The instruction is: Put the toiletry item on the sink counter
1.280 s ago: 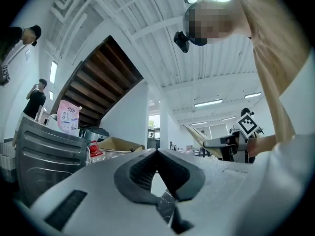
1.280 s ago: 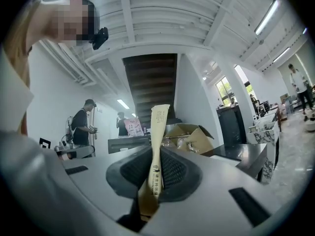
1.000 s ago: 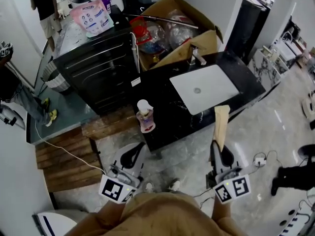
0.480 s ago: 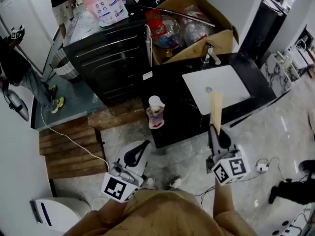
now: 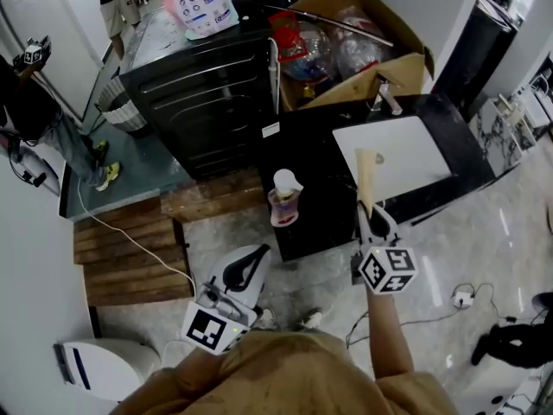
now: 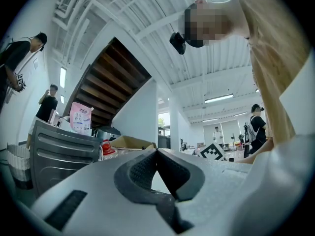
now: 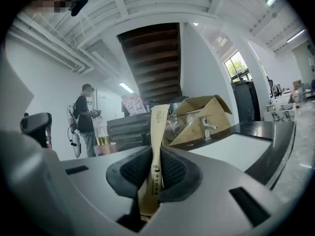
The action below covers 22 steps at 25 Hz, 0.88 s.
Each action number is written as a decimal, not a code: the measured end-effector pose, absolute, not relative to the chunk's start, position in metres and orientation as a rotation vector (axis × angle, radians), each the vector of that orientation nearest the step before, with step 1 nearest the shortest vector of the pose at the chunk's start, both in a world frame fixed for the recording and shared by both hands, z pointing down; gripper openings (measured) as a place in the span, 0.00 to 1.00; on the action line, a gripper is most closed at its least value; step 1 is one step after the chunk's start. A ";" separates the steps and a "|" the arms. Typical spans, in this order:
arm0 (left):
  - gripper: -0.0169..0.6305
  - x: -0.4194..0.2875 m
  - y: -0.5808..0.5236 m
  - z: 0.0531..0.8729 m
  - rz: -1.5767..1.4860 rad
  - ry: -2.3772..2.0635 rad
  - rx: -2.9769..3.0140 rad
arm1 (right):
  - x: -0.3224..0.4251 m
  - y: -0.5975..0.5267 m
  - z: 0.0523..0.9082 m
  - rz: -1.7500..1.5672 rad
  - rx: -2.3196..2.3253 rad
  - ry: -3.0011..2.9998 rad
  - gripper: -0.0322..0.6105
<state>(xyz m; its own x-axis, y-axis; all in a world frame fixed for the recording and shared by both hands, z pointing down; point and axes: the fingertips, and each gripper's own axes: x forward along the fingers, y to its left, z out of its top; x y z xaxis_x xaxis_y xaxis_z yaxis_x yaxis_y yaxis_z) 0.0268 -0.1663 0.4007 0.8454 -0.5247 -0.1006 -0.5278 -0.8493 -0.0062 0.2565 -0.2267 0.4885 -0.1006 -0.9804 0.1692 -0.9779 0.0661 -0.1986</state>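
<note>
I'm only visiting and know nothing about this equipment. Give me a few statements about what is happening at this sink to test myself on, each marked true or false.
1. The right gripper is clamped on a slim beige packet. True.
2. The left gripper holds the clear pump bottle of pink liquid. False: its jaws are together on nothing, and the bottle stands on the black sink counter.
3. The packet lies in the white rectangular basin. False: it is gripped between the right gripper's jaws.
4. An open brown cardboard box sits beyond the counter's far edge. True.
</note>
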 end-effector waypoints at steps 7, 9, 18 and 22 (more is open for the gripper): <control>0.03 0.033 -0.168 0.406 0.131 0.831 -3.008 | 0.257 -0.250 0.533 -0.534 -2.146 2.316 0.12; 0.03 0.033 -0.168 0.407 0.124 0.837 -3.009 | 0.259 -0.257 0.551 -0.600 -2.161 2.319 0.12; 0.03 0.018 -0.171 0.410 0.090 0.921 -2.991 | 0.254 -0.284 0.609 -0.717 -2.214 2.427 0.12; 0.03 0.004 -0.169 0.412 0.069 0.970 -2.971 | 0.254 -0.290 0.633 -0.764 -2.250 2.476 0.12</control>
<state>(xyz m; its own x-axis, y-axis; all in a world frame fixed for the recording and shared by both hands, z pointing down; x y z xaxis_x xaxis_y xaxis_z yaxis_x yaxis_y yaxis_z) 0.0036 -0.1689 0.4119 0.8066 -0.5892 -0.0470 -0.5899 -0.8075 -0.0011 0.2545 -0.2904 0.6331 -0.1163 -0.8625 0.4925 -0.9900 0.0612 -0.1267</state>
